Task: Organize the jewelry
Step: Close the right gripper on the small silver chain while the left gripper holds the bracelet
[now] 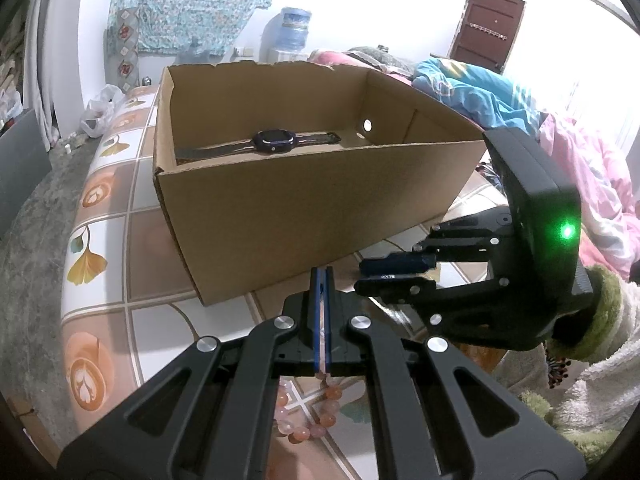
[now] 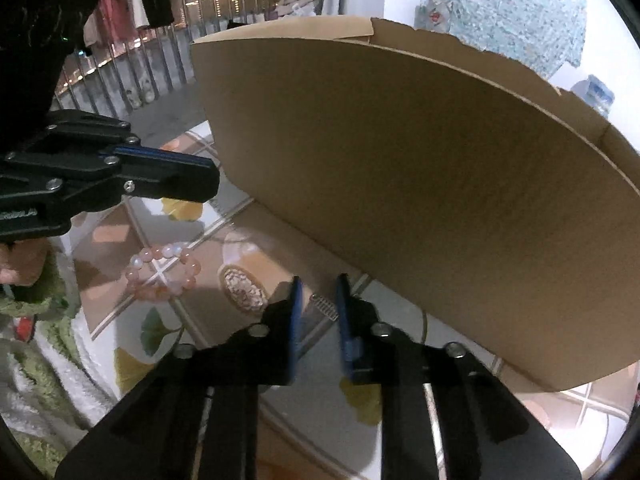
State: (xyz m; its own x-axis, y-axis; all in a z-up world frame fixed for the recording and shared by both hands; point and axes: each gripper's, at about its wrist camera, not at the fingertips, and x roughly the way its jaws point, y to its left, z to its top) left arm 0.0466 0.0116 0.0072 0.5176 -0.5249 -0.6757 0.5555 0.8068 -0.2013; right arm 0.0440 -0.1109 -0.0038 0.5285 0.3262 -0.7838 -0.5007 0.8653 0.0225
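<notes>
Beaded bracelet (image 2: 164, 276) — likely light, slick, best pinched across its strand — lies on the table before the cardboard box (image 1: 280, 208), below the shut, empty left gripper (image 1: 321, 270); right gripper (image 2: 319, 284) stands narrowly apart, holding nothing.

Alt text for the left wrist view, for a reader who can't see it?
An open cardboard box on a patterned tabletop holds a dark wristwatch. The left gripper, fingers together, points at its near wall, with the right gripper alongside and a pink bead bracelet beneath.
</notes>
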